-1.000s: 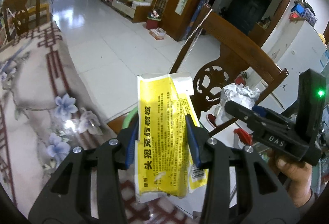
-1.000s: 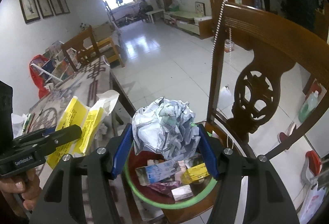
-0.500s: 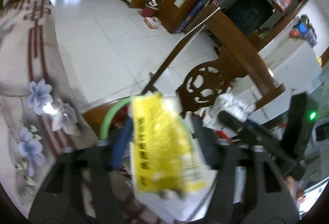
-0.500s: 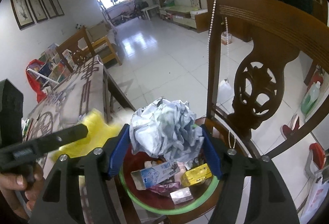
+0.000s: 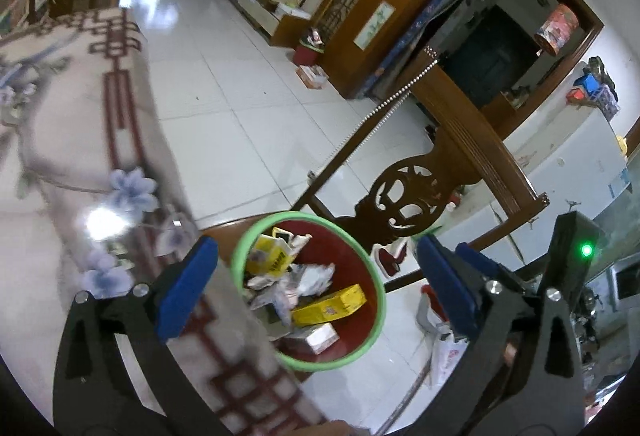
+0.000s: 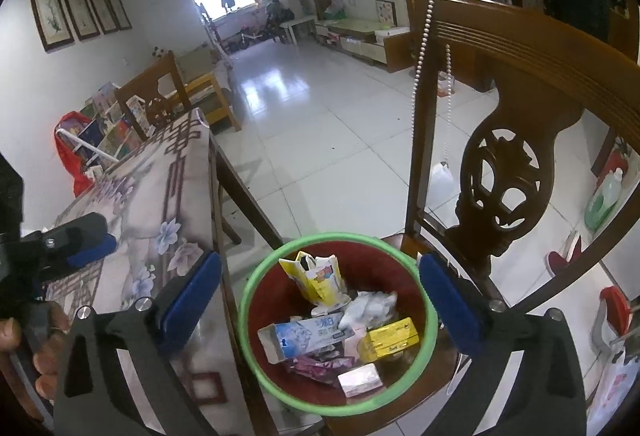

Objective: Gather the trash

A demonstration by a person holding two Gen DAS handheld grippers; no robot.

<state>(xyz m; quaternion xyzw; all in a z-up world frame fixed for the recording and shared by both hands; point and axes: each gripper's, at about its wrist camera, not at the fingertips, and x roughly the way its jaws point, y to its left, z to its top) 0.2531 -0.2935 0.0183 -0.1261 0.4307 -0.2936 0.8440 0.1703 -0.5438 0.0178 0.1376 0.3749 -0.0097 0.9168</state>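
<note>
One bin [image 6: 256, 368], two yellow cartons [image 6: 394, 338]

carved wooden chair [image 6: 508, 179] | floral tablecloth [image 6: 160, 195] | perhaps slippers [image 5: 394, 256]

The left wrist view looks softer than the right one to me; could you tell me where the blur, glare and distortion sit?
Left wrist view: tablecloth smeared by motion, a white glare spot on it, bin fairly sharp. Right wrist view: crisp throughout, bright window blown out, chair back bowed by the fisheye.

The green-rimmed bin [image 6: 430, 320] of trash sits on a wooden chair [image 6: 508, 179].
</note>
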